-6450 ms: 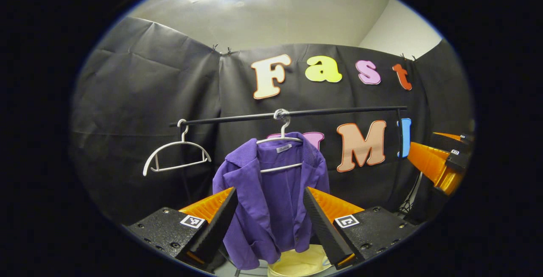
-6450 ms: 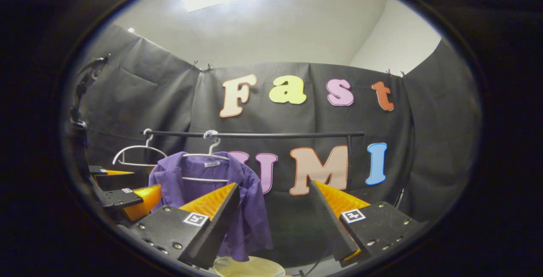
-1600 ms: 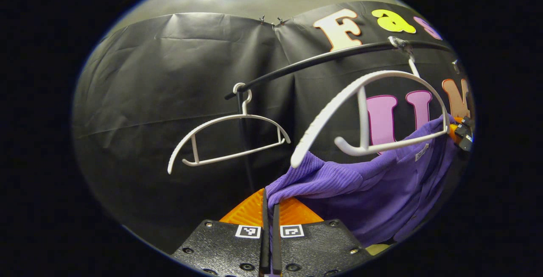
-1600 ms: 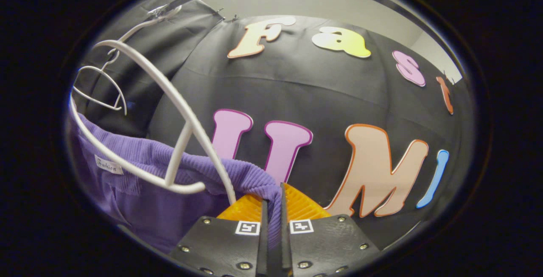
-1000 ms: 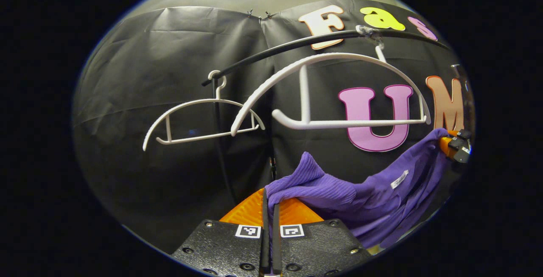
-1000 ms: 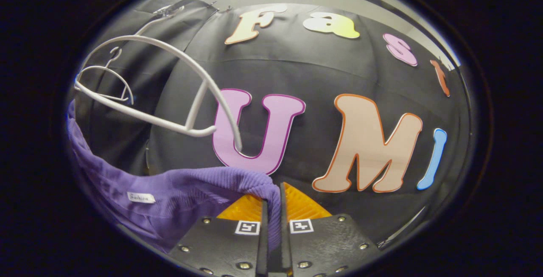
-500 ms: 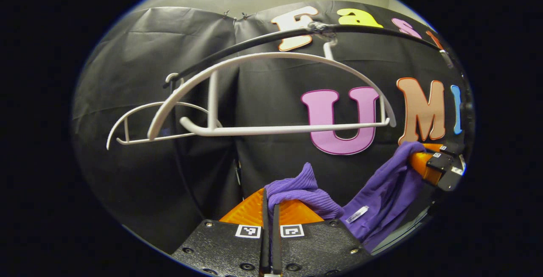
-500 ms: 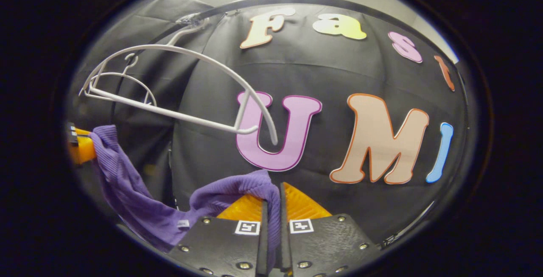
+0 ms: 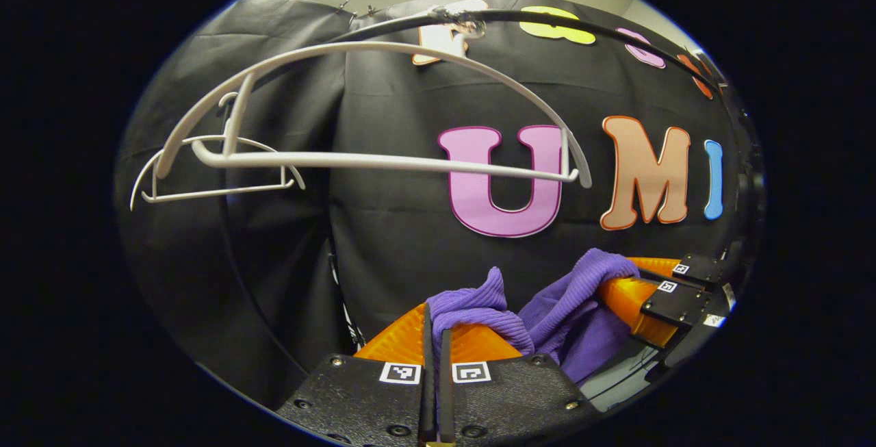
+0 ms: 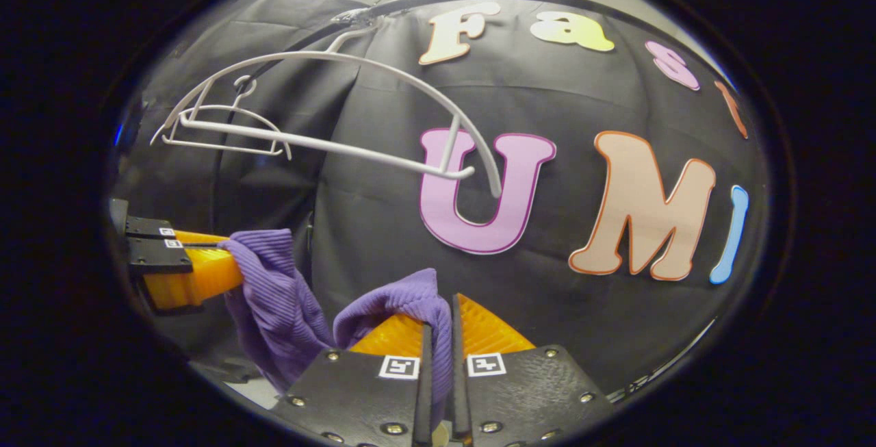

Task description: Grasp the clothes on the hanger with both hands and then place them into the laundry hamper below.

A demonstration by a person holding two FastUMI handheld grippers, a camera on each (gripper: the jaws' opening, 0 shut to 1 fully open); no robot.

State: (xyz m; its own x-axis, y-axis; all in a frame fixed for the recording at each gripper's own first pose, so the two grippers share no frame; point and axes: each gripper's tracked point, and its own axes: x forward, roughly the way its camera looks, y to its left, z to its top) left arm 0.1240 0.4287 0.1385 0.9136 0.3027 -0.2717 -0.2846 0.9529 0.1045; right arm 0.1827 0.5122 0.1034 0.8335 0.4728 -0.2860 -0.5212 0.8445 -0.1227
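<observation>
Now that the purple garment has slipped clear of the white hanger, which swings bare on the rail, it sags between left gripper and right gripper, both clamped on its shoulders; lowering toward the hamper comes next

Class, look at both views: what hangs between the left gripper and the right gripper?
The purple garment sags between them, each end clamped by a gripper: left gripper, right gripper. The right gripper view shows the span best.
</observation>
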